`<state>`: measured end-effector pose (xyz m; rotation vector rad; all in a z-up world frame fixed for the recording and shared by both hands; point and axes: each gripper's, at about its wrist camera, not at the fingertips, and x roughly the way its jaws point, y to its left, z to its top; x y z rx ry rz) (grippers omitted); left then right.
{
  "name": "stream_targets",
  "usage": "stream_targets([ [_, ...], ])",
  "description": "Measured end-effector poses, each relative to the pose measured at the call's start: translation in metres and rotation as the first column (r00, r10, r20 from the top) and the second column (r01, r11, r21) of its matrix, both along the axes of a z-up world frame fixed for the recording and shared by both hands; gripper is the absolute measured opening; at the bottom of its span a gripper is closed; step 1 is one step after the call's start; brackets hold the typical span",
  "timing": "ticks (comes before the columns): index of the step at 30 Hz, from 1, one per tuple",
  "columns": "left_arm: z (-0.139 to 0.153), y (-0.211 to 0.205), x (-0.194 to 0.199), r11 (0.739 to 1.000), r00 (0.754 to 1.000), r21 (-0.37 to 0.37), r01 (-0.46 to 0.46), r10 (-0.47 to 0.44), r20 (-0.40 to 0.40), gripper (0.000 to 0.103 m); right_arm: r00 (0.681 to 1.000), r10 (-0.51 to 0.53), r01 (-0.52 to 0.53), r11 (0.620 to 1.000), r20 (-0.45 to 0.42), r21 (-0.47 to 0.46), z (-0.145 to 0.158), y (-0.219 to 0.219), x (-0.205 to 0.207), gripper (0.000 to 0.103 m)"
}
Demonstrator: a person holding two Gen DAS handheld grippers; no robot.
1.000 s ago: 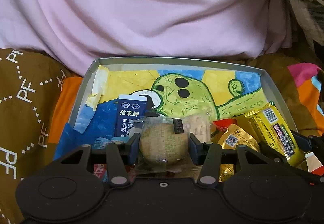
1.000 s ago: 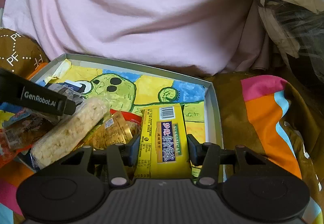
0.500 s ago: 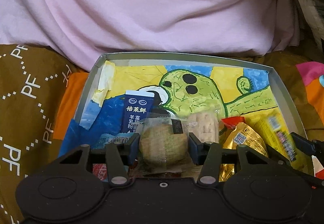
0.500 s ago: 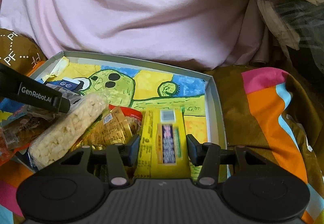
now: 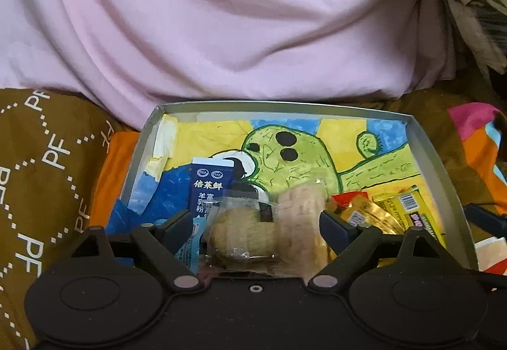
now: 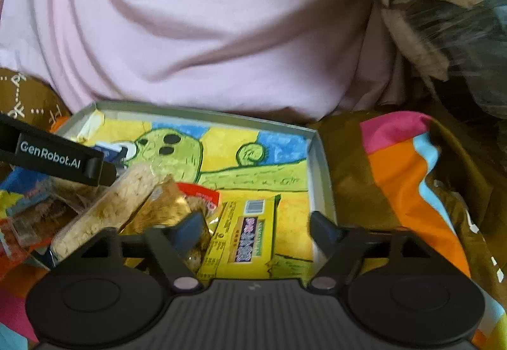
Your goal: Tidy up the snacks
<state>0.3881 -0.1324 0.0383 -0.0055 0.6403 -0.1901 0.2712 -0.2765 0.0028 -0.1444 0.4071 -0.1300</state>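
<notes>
The cake (image 5: 242, 236) and yellow bar (image 6: 242, 237) lay in the tray (image 6: 321, 172). Each sat between a hand-held gripper's spread jaws, untouched: left (image 5: 256, 228) over the cake, right (image 6: 255, 228) over the bar, both having just opened wide.

On your left gripper's black arm (image 6: 57, 156) you can read "GenRobot.AI" in white. The brown patterned cloth (image 5: 47, 166) repeats "PF". The dark blue milk-powder sachet (image 5: 207, 188) carries white Chinese characters, "倍莱鲜". The yellow snack packet's (image 6: 245, 237) print is too blurred.
</notes>
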Motion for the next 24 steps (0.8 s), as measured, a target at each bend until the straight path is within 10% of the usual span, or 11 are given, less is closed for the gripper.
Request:
stream_targets([
  [2, 0.004, 0.000, -0.004, 1.000, 1.000, 0.009, -0.008, 0.008, 0.012, 0.102, 1.000, 0.000, -0.001, 1.000, 0.011, 0.017, 0.004, -0.002, -0.004, 0.091],
  [24, 0.053, 0.033, -0.075, 0.996, 0.979, -0.005, -0.091, 0.091, 0.181, 0.102, 0.989, 0.053, -0.065, 0.994, 0.139, 0.086, 0.050, 0.006, -0.064, 0.103],
])
